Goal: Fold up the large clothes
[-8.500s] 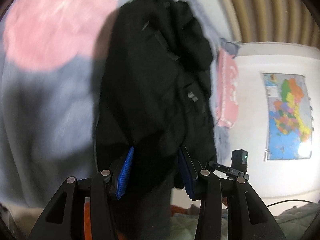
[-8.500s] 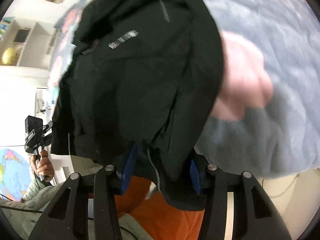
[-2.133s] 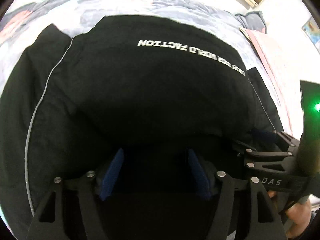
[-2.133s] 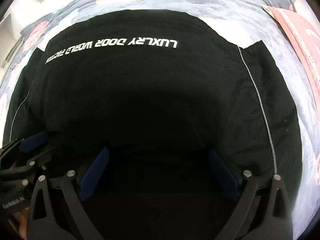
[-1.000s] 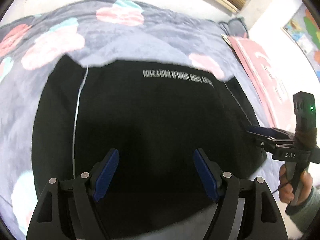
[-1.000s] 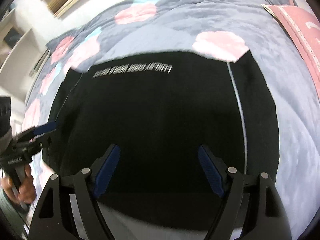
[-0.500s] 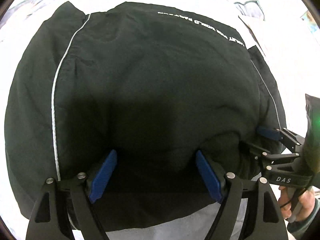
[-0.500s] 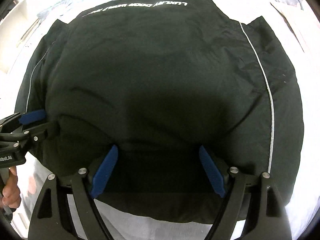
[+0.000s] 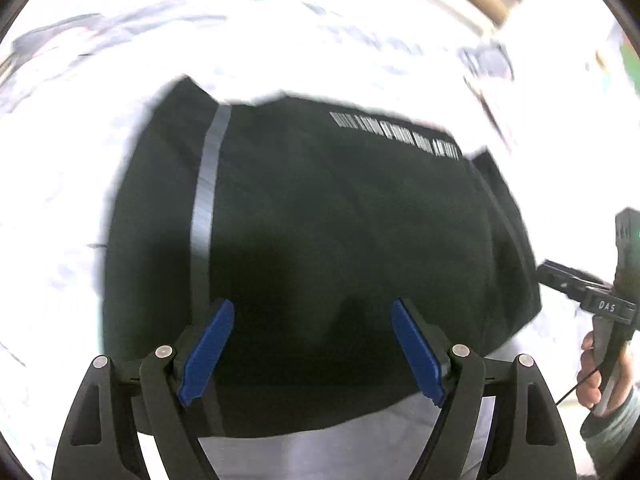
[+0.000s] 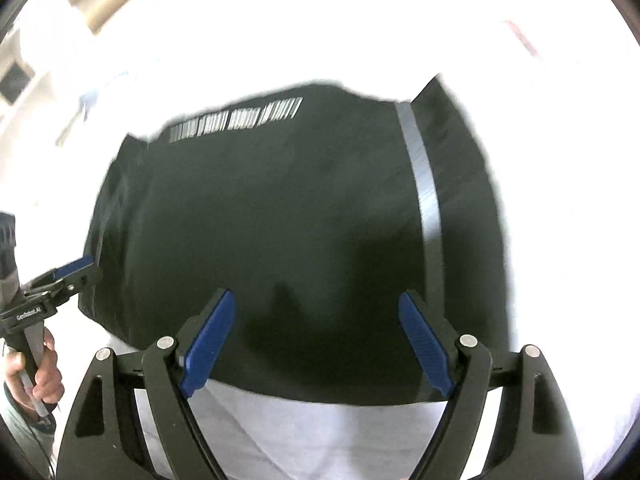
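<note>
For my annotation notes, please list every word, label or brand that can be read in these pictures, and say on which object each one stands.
"DAS": on the body of the right gripper, seen from the left wrist camera.
"GenRobot.AI", small and partly hard to read: on the body of the left gripper, seen from the right wrist camera.
White lettering near the far edge of the black garment: blurred by motion, not readable in either view.

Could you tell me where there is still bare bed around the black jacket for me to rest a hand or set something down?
Bare bedcover shows along the near hem of the black jacket, between the open right gripper fingers. Overexposed bed also borders it left and far. Both near corners are crowded: the left gripper and right gripper hover there.
</note>
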Motion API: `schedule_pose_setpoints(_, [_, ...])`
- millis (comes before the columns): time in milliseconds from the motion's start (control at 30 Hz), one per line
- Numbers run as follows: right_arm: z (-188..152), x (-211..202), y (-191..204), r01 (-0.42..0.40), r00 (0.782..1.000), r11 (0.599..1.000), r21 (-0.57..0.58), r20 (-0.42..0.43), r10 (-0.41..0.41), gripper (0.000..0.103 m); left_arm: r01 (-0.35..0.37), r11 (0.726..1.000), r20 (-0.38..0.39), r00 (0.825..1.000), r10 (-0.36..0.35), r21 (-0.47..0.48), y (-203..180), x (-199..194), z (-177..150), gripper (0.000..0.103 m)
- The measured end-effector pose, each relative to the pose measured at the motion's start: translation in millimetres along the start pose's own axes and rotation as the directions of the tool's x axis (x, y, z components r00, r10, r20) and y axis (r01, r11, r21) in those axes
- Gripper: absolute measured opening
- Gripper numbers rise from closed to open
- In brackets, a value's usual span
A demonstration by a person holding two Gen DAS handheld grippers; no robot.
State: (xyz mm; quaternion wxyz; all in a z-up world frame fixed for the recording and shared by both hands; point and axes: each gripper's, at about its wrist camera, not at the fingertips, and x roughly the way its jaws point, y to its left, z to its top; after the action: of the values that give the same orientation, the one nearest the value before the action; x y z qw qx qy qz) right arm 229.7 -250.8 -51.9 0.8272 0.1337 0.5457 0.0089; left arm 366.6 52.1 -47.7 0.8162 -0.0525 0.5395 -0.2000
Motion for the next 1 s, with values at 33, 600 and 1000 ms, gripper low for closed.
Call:
schedule_pose_setpoints(33, [7.5, -13.2, -9.4, 0.028, 0.999, 1.000, 0.010, 0.038, -0.028, 0.086, 0.015, 1.000, 0.028, 1.000, -0.014, -0.024, 11.7, -11.9, 3.2, 0.082])
schedule_pose_setpoints(600, [46.8, 62.5, -122.7, 0.064, 0.988, 0.980, 0.186, -0.148, -0.036, 0.092, 0.077, 0.932, -0.079, 0.991, -0.112, -0.355, 157.1, 40.1, 33.9, 0.082])
schedule_pose_setpoints(1000, [56.4, 113.7, -159.5, -0.178, 0.943, 0.937, 0.302, -0.219, 0.250, 0.093, 0.262, 0.843, -0.107, 0.931, -0.349, -0.470, 165.5, 94.7, 20.2, 0.083])
